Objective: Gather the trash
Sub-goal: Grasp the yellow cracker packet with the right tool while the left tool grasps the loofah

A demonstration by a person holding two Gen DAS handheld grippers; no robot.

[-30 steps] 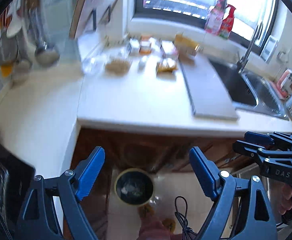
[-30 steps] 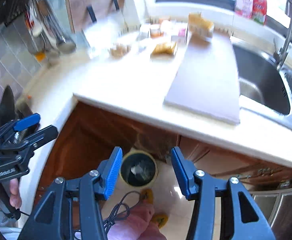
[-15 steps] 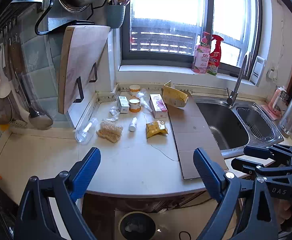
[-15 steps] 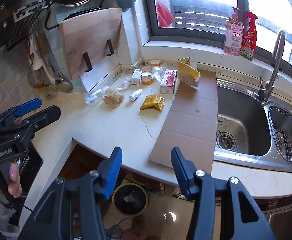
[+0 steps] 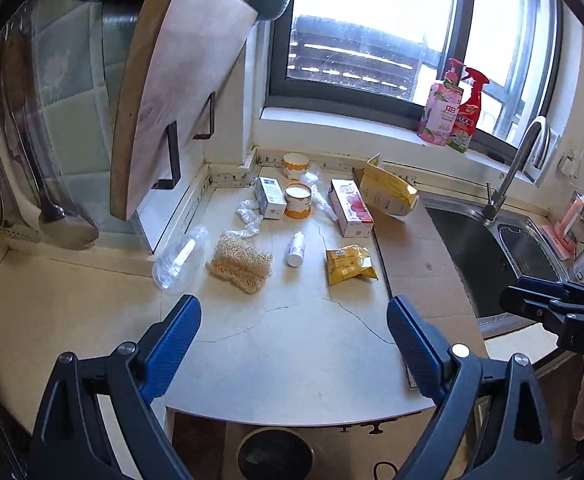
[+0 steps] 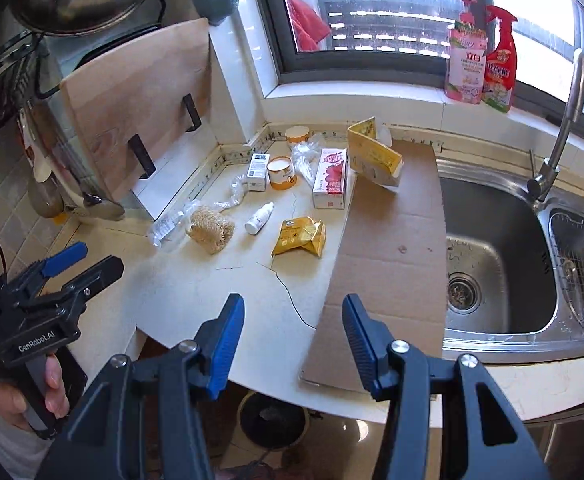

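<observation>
Both the left gripper (image 5: pixel 294 344) and right gripper (image 6: pixel 293 340) hover spread apart, empty, over the cracked white countertop (image 5: pixel 284 344). Farther back on it lies the crumpled yellow snack wrapper (image 6: pixel 300 237). The round black bin (image 6: pixel 273 420) below is half hidden by its edge.

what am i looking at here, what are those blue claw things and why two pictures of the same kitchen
No robot here: a person carries a hand-held gripper in each hand, and each has a camera looking along its two blue fingers. One picture comes from the left hand-held gripper, the other from the right hand-held gripper. Both are open and hold nothing. In the right picture you also see the person's left hand on its handle. On the counter lies the rubbish to collect: a yellow packet, a small white bottle, a clear plastic bottle, cartons, cups and a flat sheet of cardboard beside the sink. A bin stands on the floor below.
</observation>
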